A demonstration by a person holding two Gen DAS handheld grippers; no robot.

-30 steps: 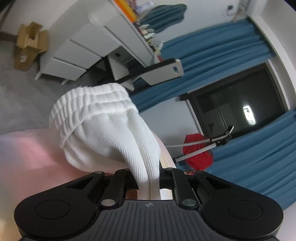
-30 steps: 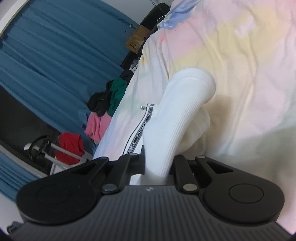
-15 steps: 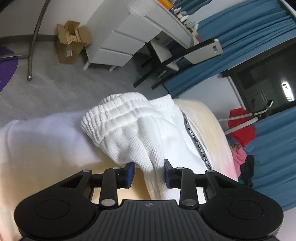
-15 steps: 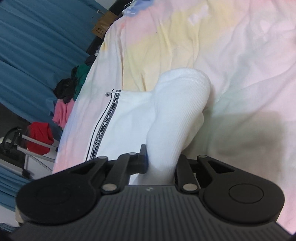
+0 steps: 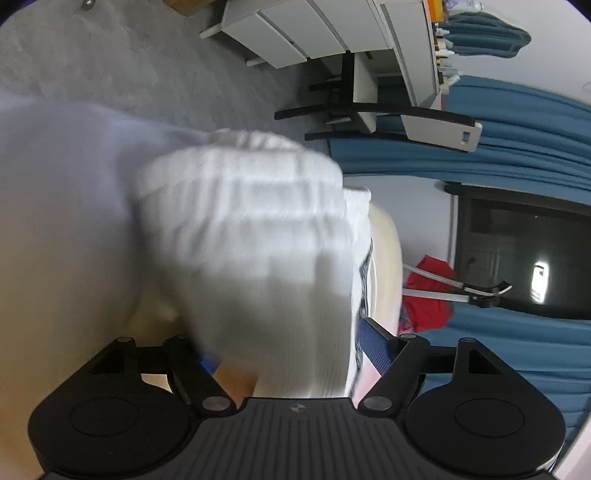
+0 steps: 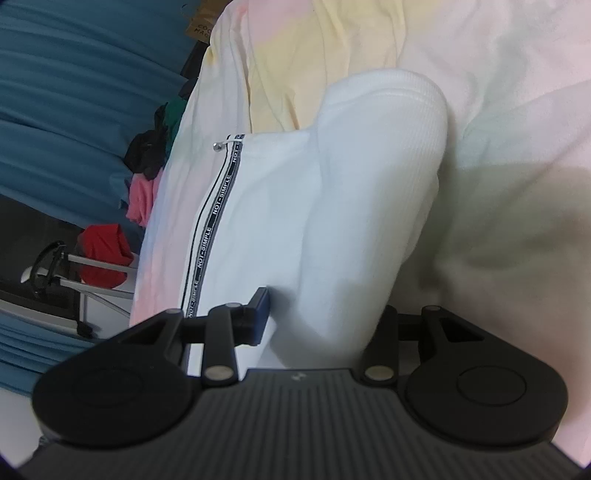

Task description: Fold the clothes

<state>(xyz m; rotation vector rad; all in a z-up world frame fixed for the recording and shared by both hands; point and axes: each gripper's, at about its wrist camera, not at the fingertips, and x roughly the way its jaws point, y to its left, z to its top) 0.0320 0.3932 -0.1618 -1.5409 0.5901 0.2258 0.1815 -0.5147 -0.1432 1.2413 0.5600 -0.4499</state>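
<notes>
A white ribbed garment (image 5: 258, 236) with an elastic waistband fills the left wrist view, blurred, bunched on the pastel bed sheet (image 5: 55, 221). My left gripper (image 5: 291, 350) has its jaws opening wide. The cloth lies between them and neither blue pad presses on it. In the right wrist view the same white garment (image 6: 351, 206), with a black lettered side stripe (image 6: 212, 218), lies folded over on the sheet (image 6: 498, 110). My right gripper (image 6: 325, 317) has its jaws opening, with the fold between them. Its left pad (image 6: 260, 314) stands free; cloth hides the right one.
White drawers (image 5: 295, 29) and a black and white chair (image 5: 388, 118) stand on the grey floor past the bed. Blue curtains (image 5: 498, 147) hang behind. A red cloth on a metal rack (image 6: 99, 258) and a pile of clothes (image 6: 147, 166) sit beside the bed's edge.
Both grippers went from shut on the white garment to jaws spread apart. The garment came down onto the sheet, and the left view rolled and dropped closer to the bed.
</notes>
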